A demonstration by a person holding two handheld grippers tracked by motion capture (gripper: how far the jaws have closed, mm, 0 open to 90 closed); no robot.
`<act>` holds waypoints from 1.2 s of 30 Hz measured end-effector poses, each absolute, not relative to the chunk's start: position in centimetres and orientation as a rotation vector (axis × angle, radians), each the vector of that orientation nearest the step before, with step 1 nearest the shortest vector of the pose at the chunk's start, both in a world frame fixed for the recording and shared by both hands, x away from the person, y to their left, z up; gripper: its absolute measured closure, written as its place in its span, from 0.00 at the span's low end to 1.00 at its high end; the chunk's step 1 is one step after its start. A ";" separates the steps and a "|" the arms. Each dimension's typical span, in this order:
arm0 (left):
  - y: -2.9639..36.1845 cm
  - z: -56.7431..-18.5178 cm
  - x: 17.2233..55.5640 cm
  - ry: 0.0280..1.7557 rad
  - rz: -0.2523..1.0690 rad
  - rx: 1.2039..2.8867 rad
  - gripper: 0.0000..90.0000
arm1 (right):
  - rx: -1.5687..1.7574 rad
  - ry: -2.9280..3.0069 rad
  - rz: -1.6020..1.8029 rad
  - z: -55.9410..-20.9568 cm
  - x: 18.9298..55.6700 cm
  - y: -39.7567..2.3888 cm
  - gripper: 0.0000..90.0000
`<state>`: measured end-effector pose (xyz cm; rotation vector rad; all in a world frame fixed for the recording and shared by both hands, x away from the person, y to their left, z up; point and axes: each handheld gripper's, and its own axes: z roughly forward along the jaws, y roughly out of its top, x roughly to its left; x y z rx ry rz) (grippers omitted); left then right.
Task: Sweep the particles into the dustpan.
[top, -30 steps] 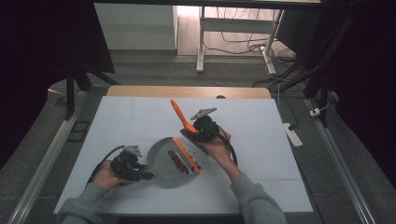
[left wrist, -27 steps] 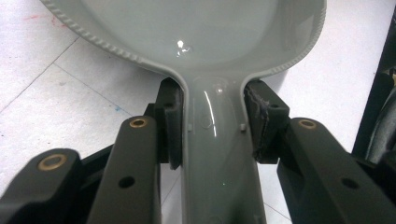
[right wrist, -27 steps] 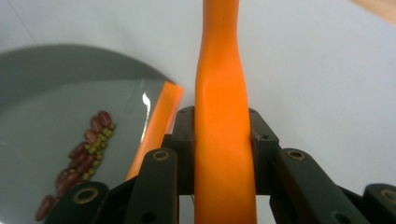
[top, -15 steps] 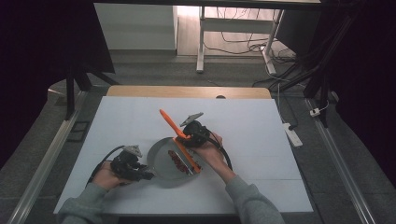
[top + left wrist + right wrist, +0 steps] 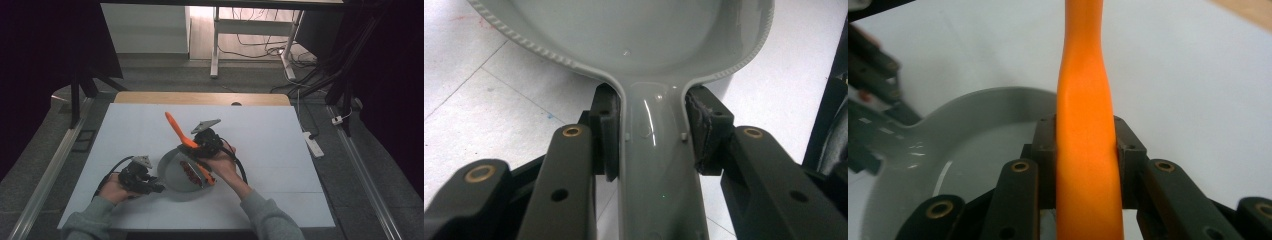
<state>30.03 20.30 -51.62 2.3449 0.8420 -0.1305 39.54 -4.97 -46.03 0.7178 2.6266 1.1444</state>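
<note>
The grey pan sits on the white tabletop near the person's side, its handle pointing toward the left hand, and inside it lies a strip of reddish-brown food, just beside the right rim. An orange spatula is over the pan: its flat end reaches down into the bowl next to the food, while its long handle slants up and away toward the far left of the tabletop. The right gripper has its jaws clenched on the spatula's handle, which the right gripper view shows pressed between both pads with the pan's bowl below. The left gripper has its jaws clamped on the pan's handle, one pad on either side just where it meets the bowl, and the pan rests flat. Judged from this, the setting-up is done: pan steadied, tool in hand, blade in the pan beside the food. What seems left is the work itself, sliding the blade under the strip and turning or lifting it; whether the blade already touches the food cannot be told from the high view.
</note>
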 end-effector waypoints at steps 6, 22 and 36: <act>20.3 -51.6 30.0 0.842 -0.130 2.346 0.69 | 0.782 2.554 1.076 -45.6 40.5 -7.4 0.78; 20.3 -51.6 30.1 0.839 -0.128 2.349 0.69 | 0.788 2.606 0.883 -48.7 42.2 -5.7 0.78; 20.3 -51.7 30.1 0.838 -0.126 2.356 0.69 | 0.769 2.716 1.046 -48.2 39.5 -3.9 0.78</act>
